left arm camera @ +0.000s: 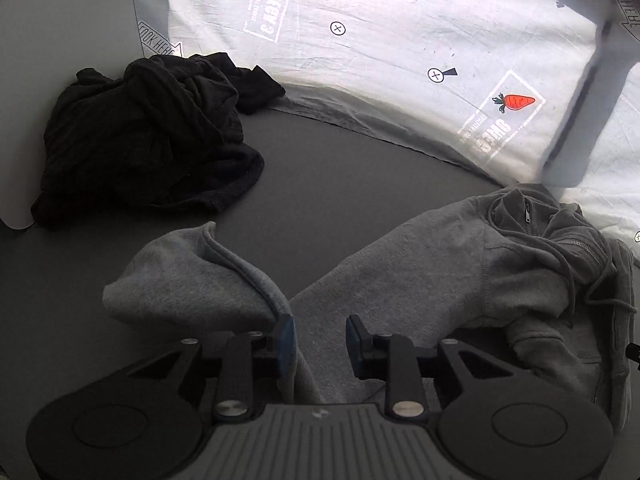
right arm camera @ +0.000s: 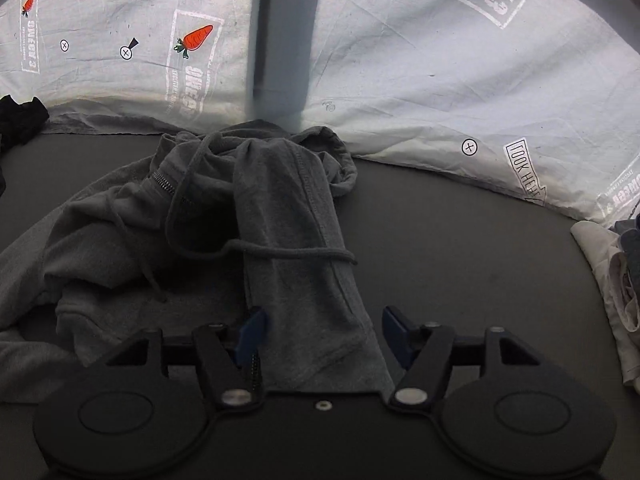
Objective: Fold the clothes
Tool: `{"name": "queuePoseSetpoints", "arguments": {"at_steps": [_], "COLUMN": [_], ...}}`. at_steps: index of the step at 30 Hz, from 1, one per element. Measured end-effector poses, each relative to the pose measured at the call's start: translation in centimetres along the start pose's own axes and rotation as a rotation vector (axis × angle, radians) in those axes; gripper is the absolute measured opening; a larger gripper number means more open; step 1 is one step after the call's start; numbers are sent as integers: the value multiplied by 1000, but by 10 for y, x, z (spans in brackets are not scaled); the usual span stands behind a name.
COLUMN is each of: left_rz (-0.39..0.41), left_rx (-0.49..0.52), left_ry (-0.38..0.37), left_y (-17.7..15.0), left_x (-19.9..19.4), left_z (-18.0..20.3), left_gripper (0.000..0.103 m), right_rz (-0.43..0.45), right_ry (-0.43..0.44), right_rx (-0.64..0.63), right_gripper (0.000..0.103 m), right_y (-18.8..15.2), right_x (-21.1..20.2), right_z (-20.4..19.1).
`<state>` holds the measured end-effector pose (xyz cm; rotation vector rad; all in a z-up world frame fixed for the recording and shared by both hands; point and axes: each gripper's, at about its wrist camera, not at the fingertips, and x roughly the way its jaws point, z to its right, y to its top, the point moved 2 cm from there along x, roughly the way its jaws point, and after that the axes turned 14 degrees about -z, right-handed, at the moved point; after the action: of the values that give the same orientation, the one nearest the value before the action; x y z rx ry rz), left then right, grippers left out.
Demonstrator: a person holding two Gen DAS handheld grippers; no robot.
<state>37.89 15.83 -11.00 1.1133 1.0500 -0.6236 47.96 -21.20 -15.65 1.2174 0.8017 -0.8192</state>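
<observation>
The left gripper point(left arm camera: 320, 340) has its jaws partly spread, w/ blue pads. A grey sleeve cuff point(left arm camera: 192, 280) lies against the left pad point(left arm camera: 286, 336), but the pads do not press it. Grey fabric passes under the gap.

The grey zip hoodie point(left arm camera: 460, 272) lies crumpled on the dark grey table point(left arm camera: 340, 184), at approx. 3 o'clock from this gripper. Its zipper point(left arm camera: 528, 214) and drawstring point(left arm camera: 588, 276) are visible at the 2 o'clock side.

A black garment pile point(left arm camera: 152, 136) sits at 10 o'clock, well apart from the hoodie.

The right gripper point(right arm camera: 322, 328) is spread wide. A folded grey hoodie part point(right arm camera: 296, 240) runs between its jaws toward 12 o'clock, not pinched. At 3 o'clock, pale folded clothes point(right arm camera: 612, 288). A white printed sheet w/ carrots point(right arm camera: 420, 60) hangs behind the table.
</observation>
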Motion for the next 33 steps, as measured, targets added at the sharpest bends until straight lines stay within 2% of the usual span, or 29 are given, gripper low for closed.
{"name": "queuePoseSetpoints", "arguments": {"at_steps": [3, 8, 13, 16, 21, 23, 24, 26, 27, 29, 31, 32, 33], "left_rz": [-56, -127, -139, -123, -141, -148, -147, -143, -143, -141, -152, -156, -159], "left_rx": [112, 214, 272, 330, 337, 340, 340, 334, 331, 333, 347, 355, 351], "left_ry": [-76, -117, -66, -32, -10, 3, 10, 17, 14, -4, -19, -21, -34], "left_y": [-11, -33, -46, -49, -48, -47, -46, -44, -43, -43, -43, -43, -42], "left_x": [11, 32, 49, 53, 64, 69, 71, 74, 75, 77, 78, 77, 74], "left_z": [26, 59, 76, 83, 85, 84, 84, 83, 82, 83, 84, 84, 84], "left_gripper": [52, 55, 57, 66, 67, 67, 67, 67, 67, 63, 45, 26, 11], "right_rz": [-43, -44, -36, -62, -103, -106, -104, -92, -88, -75, -51, -31, -3], "right_ry": [44, 120, 141, 99, 46, 68, 81, 135, 163, 203, 239, 266, 307], "right_rx": [69, 95, 40, 13, -10, -15, -5, 45, 78, 129, 158, 171, 189], "right_gripper": [70, 70, 71, 71, 68, 48, 43, 24, 20, 11, 6, 5, 5], "right_y": [-27, -42, -32, -29, -35, -38, -39, -41, -41, -43, -44, -44, -43], "right_x": [-2, -6, -2, 9, 30, 32, 32, 29, 27, 22, 15, 11, 6], "right_z": [20, 22, 5, -1, 2, 6, 8, 15, 19, 25, 30, 33, 38]}}
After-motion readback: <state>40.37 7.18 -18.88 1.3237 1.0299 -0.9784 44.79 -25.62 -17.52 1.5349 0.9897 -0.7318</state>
